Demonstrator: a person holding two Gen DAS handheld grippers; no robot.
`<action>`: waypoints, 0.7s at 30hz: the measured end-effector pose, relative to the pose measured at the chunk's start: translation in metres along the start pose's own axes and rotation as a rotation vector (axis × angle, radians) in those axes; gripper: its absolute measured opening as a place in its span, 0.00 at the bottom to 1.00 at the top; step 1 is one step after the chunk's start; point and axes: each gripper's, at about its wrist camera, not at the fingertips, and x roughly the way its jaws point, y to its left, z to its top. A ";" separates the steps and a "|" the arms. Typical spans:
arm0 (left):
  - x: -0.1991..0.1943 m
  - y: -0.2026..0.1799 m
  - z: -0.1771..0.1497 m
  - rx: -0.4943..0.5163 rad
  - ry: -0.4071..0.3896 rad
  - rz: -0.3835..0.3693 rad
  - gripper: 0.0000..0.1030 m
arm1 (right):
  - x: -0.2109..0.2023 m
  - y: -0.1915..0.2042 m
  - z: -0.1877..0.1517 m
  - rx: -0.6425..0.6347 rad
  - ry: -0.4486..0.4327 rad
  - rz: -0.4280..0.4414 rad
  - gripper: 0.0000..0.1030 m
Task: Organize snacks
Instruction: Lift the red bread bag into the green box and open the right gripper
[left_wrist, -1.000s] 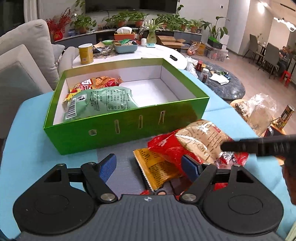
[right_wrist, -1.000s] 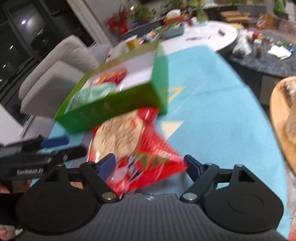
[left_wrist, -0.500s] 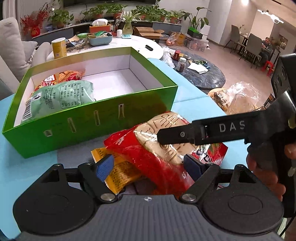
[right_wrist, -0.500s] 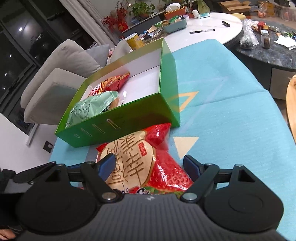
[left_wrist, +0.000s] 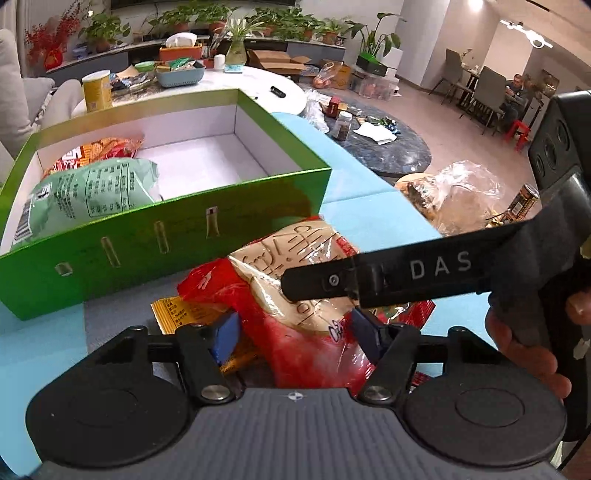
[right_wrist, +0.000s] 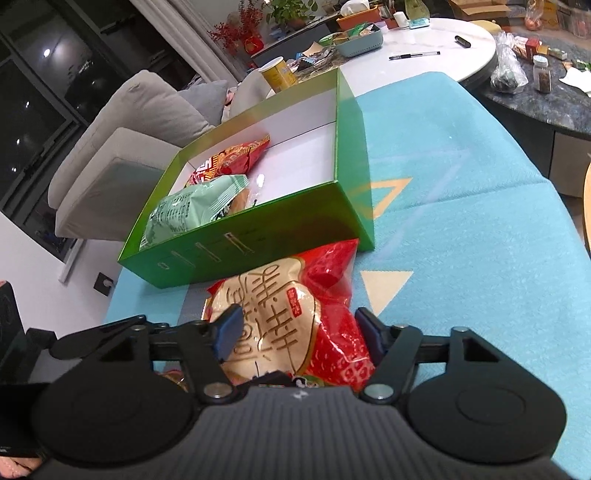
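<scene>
A living room at night: potted plants (left_wrist: 177, 22) along the back wall, a pale sofa (right_wrist: 122, 147) beside dark windows, a white round side table (right_wrist: 424, 48) crowded with a yellow can (right_wrist: 277, 75), a teal basket (right_wrist: 360, 40) and a pen (right_wrist: 413, 55). In front, a table (right_wrist: 461, 206) under a light blue cover with yellow triangles. On it, a shallow green box (left_wrist: 155, 243) with a white inside, already holding a pale green snack bag (left_wrist: 85, 195) at its left near corner and a red and orange snack bag (left_wrist: 99, 149) just behind that; rest of the box floor bare. Just in front of the box's near wall, touching it at the right corner, a big red bag (right_wrist: 295, 314) with a cream panel and gold lettering, lying on top of a yellow packet (left_wrist: 184, 310) that peeks out on the left. Right gripper (right_wrist: 297, 334) set fairly wide, blue fingers (right_wrist: 227, 330) on either side of the red bag's near end, at its edges, no clear squeeze visible. Left gripper (left_wrist: 295, 334) likewise wide apart, fingers straddling the same bag from its own side, one pad over the yellow packet; black arm of the right gripper crossing above the bag in the left view, hand (left_wrist: 532, 354) wrapped round its handle. Beyond the table's right edge, a crumpled clear plastic bag (left_wrist: 461, 195) on a wooden surface.
</scene>
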 end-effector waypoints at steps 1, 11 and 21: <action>-0.002 -0.001 -0.001 0.003 -0.004 0.000 0.57 | -0.002 0.002 -0.001 -0.002 0.001 0.003 0.64; -0.040 -0.018 -0.001 0.069 -0.075 0.012 0.52 | -0.024 0.034 -0.011 -0.069 -0.029 -0.008 0.60; -0.059 -0.020 -0.001 0.076 -0.106 0.022 0.52 | -0.040 0.055 -0.014 -0.107 -0.071 -0.011 0.60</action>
